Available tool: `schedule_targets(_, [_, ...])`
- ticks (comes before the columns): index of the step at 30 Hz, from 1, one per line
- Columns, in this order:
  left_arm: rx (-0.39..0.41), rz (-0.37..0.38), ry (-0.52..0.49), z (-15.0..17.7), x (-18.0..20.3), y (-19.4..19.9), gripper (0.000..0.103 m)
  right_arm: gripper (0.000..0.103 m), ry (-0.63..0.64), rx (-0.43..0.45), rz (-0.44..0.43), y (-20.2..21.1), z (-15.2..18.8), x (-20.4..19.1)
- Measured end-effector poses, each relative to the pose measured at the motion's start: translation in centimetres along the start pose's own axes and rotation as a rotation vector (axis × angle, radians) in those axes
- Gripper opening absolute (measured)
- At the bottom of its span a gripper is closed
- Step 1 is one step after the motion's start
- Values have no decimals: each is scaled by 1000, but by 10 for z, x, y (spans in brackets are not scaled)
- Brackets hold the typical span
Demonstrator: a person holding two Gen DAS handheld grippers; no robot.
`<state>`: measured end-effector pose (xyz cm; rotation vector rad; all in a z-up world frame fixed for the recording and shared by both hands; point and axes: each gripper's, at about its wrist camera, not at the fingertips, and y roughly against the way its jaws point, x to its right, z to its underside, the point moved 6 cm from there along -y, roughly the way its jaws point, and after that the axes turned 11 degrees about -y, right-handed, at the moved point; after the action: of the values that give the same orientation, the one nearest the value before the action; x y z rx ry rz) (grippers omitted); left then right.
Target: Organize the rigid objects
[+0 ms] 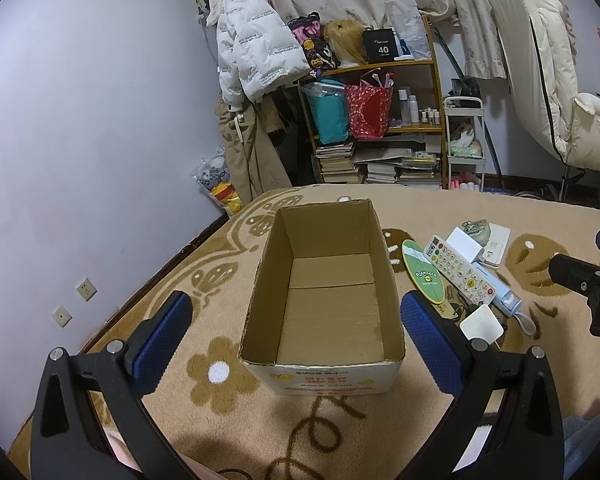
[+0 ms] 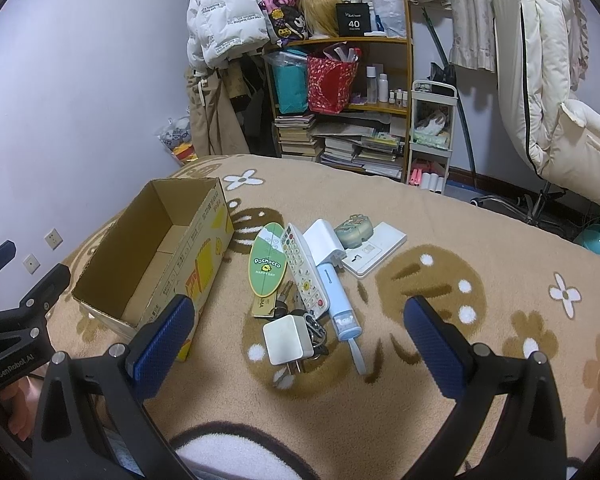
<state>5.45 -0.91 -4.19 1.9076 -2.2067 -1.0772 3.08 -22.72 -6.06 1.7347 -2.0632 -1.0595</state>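
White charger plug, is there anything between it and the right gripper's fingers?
Nothing visible blocks it. The white charger plug lies nearest the open right gripper, on top of the pile's near end, with keys tucked against its far side.

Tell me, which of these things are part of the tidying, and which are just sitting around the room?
Part of the job:
cardboard box, empty
green Pochacco board
remote control
white plug adapter
light blue handheld device
white power bank
keys

Just lying about:
bookshelf
white puffer jacket
red gift bag
stacked books
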Motion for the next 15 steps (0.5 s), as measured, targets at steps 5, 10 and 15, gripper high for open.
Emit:
schedule_targets(5, [-11, 14, 6, 0, 0, -2, 103, 103, -1, -2, -3, -4, 0, 0])
schedule_targets(10, [-23, 35, 31, -5, -4, -7, 103, 103, 0, -29, -5, -6, 2, 0])
schedule_targets(15, [-47, 37, 50, -15, -11, -19, 103, 103, 2, -38, -2, -24, 6, 3])
